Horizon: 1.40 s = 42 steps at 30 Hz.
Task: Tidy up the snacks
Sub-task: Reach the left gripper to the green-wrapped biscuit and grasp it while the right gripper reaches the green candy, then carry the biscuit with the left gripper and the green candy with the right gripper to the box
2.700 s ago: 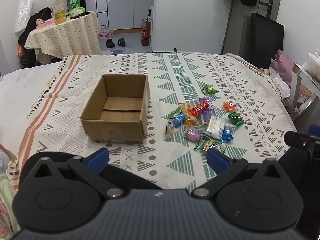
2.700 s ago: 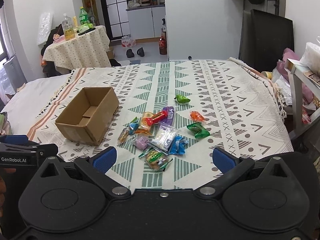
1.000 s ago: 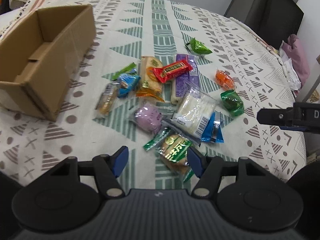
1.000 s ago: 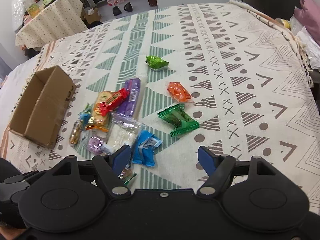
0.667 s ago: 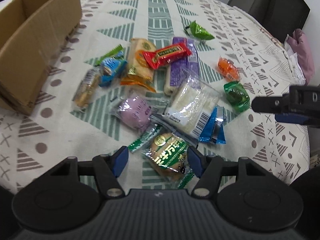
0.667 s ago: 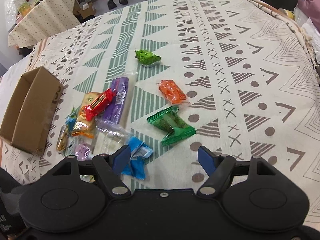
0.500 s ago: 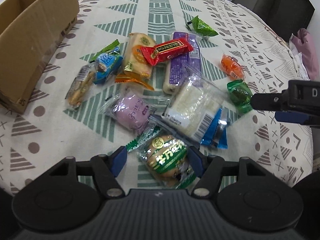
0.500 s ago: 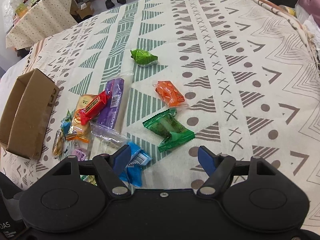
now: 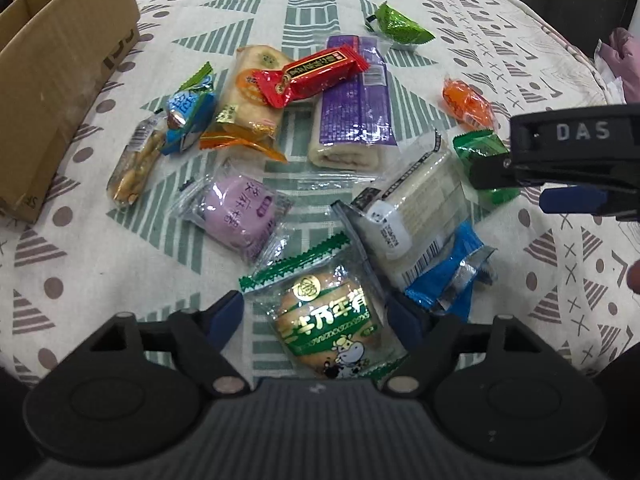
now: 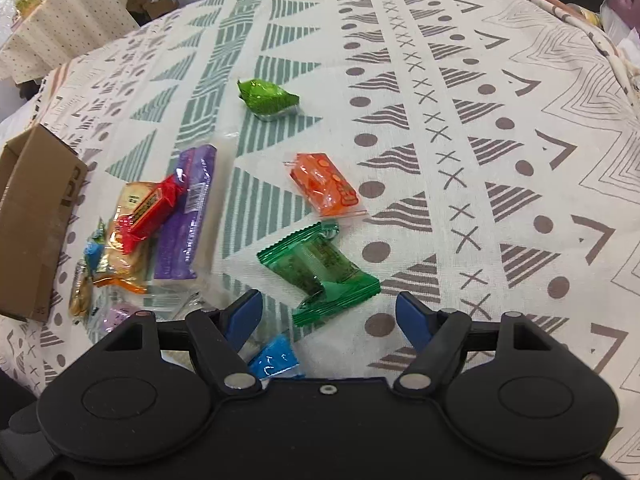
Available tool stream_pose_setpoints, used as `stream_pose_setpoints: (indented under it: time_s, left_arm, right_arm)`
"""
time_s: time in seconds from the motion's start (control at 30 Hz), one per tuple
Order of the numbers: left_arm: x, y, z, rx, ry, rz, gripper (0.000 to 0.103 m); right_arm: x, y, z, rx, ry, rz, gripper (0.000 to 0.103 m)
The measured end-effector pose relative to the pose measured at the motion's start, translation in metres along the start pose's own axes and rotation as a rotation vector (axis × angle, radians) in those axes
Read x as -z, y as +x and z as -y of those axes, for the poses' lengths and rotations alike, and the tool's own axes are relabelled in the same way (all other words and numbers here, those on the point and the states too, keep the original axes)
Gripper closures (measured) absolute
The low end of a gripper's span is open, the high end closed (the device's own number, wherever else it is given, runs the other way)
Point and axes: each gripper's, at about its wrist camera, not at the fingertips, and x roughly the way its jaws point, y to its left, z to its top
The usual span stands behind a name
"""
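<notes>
Left gripper [image 9: 318,314] jaws spread wide, straddling the green-labelled bun packet [image 9: 328,320] at lower centre of frame; pads look clear of the wrapper, though contact is hard to judge. Right gripper [image 10: 329,311] also open, with the dark green packet [image 10: 318,270] lying just ahead between its fingers. Remaining snacks lie in a loose cluster on the patterned cloth [image 10: 500,100]. Cardboard box [image 9: 48,80] at upper left of the left wrist frame.
</notes>
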Motion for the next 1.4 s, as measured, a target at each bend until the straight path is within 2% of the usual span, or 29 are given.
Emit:
stream_pose_setpoints:
  time_s: [0.07,0.17,0.27,0.37,0.4,0.47,0.57,0.97,1.4]
  left_arm:
    - [0.001,-0.002,-0.002,-0.012,-0.019,0.006,0.036]
    - [0.001,-0.006,-0.008,-0.005,-0.041,0.011,0.054]
    - [-0.001,-0.009,-0.017,0.017,-0.067,0.021,0.055]
    - [-0.003,-0.014,-0.024,0.023,-0.087,0.034,0.055]
    - [-0.005,-0.017,-0.026,0.02,-0.094,0.038,0.055]
    - [-0.007,-0.023,-0.03,0.027,-0.106,0.047,0.055]
    - [-0.012,-0.035,-0.036,0.036,-0.111,0.068,0.055]
    - [-0.036,-0.092,-0.065,0.063,-0.124,0.184,0.055]
    - [-0.058,-0.143,-0.11,0.071,-0.153,0.288,0.055]
  right_arm:
    - [-0.001,0.004,0.0,-0.006,-0.001,-0.008,0.033]
    - [-0.002,0.01,0.0,-0.008,-0.003,-0.021,0.039]
    - [-0.002,0.015,-0.004,0.0,-0.018,-0.03,0.046]
    - [-0.004,0.015,-0.005,0.004,-0.02,-0.023,0.065]
    - [-0.004,0.015,-0.004,-0.012,-0.013,-0.025,0.076]
    - [-0.005,0.011,-0.003,-0.03,-0.005,-0.018,0.089]
    - [-0.005,-0.001,-0.007,-0.057,-0.015,0.023,0.097]
    - [-0.002,-0.041,-0.022,-0.129,0.008,0.097,0.102]
    - [-0.013,-0.088,-0.088,-0.189,-0.036,0.186,0.102]
